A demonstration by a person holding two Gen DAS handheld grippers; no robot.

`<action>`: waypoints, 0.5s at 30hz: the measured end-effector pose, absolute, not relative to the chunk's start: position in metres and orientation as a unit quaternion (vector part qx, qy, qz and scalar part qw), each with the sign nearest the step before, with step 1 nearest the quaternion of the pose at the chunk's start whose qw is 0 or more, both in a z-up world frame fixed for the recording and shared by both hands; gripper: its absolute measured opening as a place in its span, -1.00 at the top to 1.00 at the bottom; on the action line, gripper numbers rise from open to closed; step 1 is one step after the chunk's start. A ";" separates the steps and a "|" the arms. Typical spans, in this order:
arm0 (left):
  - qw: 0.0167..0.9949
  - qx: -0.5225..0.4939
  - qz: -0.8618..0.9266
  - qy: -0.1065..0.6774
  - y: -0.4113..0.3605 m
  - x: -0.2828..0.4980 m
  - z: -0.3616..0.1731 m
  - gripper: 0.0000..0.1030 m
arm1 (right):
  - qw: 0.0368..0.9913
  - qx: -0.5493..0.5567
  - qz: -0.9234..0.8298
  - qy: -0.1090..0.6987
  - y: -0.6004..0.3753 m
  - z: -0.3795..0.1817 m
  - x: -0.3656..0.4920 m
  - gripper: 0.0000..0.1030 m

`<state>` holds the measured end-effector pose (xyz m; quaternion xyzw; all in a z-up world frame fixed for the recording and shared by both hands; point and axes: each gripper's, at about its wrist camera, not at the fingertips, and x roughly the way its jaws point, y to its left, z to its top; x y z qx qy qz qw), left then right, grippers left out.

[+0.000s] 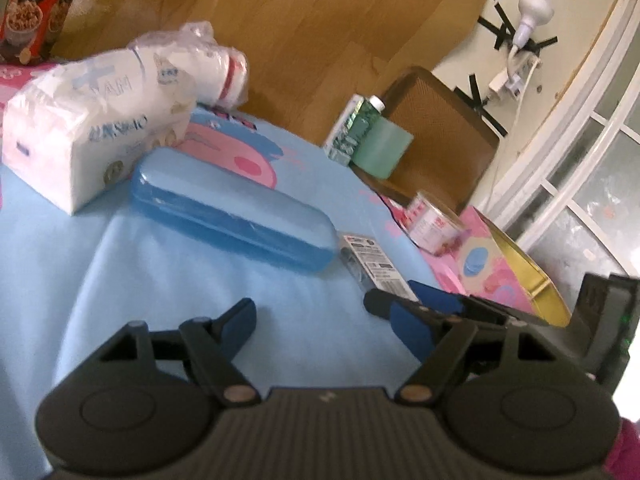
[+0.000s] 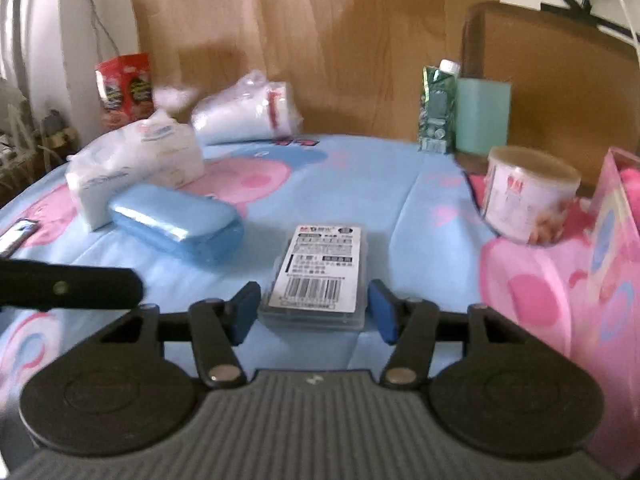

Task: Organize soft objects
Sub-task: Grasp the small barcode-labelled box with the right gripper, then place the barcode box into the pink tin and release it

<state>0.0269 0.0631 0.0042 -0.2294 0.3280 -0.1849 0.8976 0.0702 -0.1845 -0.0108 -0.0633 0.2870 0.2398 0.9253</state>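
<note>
On the blue cartoon bedsheet lie a white tissue pack, a plastic-wrapped white roll, a blue case and a clear flat box with a barcode label. My right gripper is open, its blue pads on either side of the flat box's near end, apart from it. My left gripper is open and empty over bare sheet, with the blue case, tissue pack and flat box ahead of it. One left finger shows in the right wrist view.
A round can, a pink gift box, a green carton and a teal cup stand at the right. A red snack bag is at the back left. A wooden headboard lies behind.
</note>
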 end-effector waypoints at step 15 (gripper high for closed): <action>0.850 -0.203 -0.325 0.362 -0.036 0.053 0.046 0.18 | 0.957 -0.009 0.226 0.182 -0.232 0.015 -0.013 -0.18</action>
